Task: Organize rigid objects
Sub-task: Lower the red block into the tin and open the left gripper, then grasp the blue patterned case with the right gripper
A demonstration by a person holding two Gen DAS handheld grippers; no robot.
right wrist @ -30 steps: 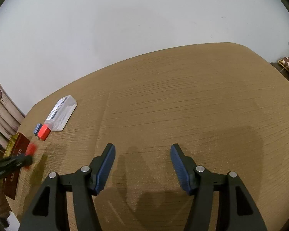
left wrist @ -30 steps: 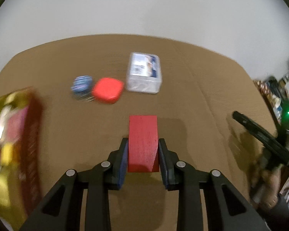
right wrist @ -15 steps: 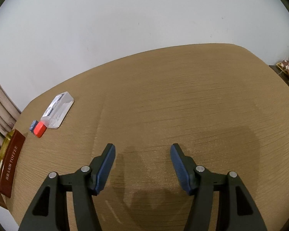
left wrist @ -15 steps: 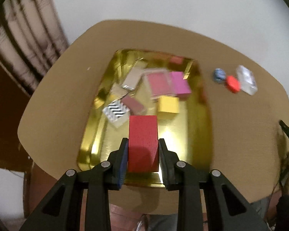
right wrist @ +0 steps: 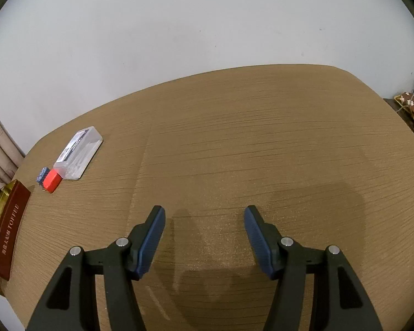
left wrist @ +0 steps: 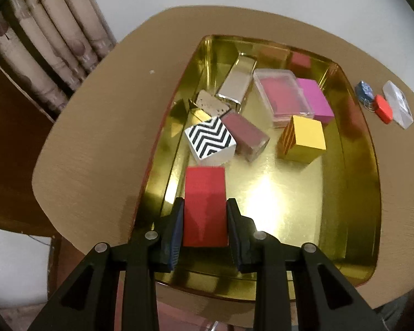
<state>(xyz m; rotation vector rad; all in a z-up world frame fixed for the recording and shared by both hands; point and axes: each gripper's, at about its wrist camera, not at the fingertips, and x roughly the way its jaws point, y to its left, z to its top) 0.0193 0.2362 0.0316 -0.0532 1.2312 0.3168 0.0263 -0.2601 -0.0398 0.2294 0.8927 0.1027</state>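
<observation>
Glossy gold metal tin [left wrist: 353, 182], matt red block [left wrist: 204, 193], clear plastic case [right wrist: 78, 155], wood-grain table [right wrist: 262, 143].

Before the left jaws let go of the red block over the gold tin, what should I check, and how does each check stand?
1. Red block between the left gripper jaws: ok, pads on both sides.
2. Block over the gold tin, inside its rim: ok.
3. Bare tin floor to set it on: ok, to the right of the block.
4. Clearance from the zigzag box: not ok, it sits just beyond the block.
5. Block's height above the floor: cannot tell.
6. Right gripper out of the way: ok, open over bare table.
</observation>
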